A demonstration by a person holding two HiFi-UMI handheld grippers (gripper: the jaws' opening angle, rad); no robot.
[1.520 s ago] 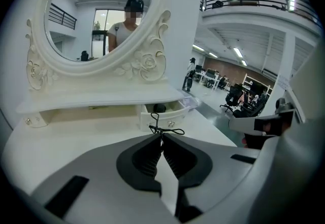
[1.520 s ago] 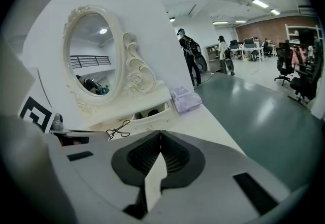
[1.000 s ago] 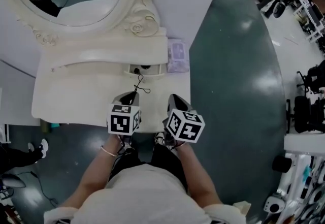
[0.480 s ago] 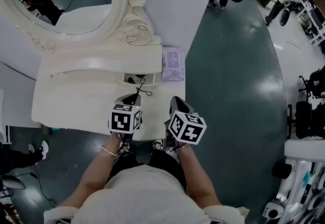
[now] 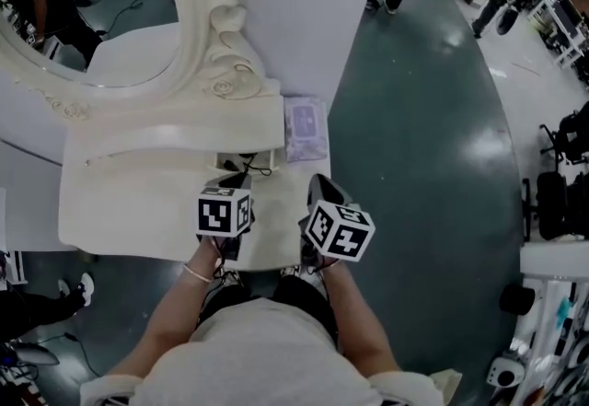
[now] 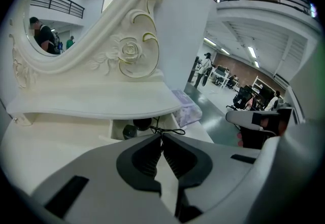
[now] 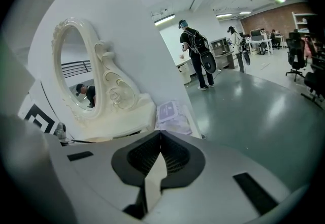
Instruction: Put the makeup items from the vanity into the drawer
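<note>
**Operator:** Where am I standing?

**Spotter:** You're on a glossy dark floor in an open hall. You're facing a white vanity whose oval mirror sits at the far left. Its counter lies just below you.

**Operator:** And my grippers?

**Spotter:** Both hang over the near right part of the counter, side by side, close but apart. Your left gripper points at the small drawer under the shelf. The drawer stands open.

**Operator:** How are the jaws?

**Spotter:** Your left jaws are closed. A thin black cord comes out of the drawer mouth right up to their tips, and as far as it shows it is pinched there. Your right gripper has its jaws closed too, with nothing between them.

**Operator:** Where's the makeup?

**Spotter:** Two dark round items sit inside the drawer. A purple packet lies on the far right of the counter, just right of the drawer and beside the end of the shelf.
</note>
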